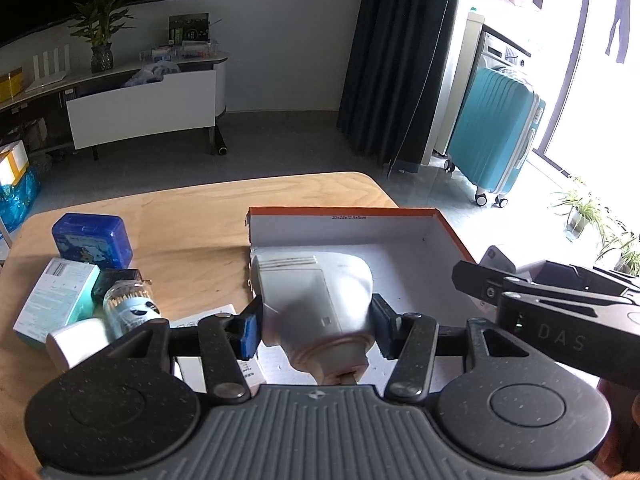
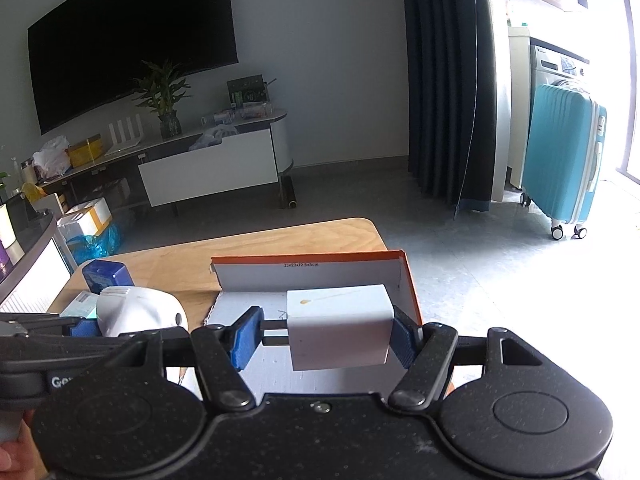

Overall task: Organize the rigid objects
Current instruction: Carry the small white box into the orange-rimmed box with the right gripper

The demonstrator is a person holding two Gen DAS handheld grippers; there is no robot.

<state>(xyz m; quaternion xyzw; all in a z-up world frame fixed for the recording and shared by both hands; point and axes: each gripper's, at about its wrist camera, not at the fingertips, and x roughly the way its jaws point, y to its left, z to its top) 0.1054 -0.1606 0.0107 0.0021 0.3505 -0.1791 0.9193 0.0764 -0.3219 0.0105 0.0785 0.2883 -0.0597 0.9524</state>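
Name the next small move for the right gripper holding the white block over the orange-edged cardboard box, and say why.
Probably lower the white rectangular block a little and set it on the floor of the orange-edged cardboard box. In the right wrist view the right gripper seems open: its left pad stands clear of the block, which looks to sit inside the box walls. The left gripper holds a white rounded plastic device at the box's near left corner.

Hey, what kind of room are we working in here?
Most likely a home living room: a large dark TV on the wall above a low media console, with a teal suitcase beside a washing machine.
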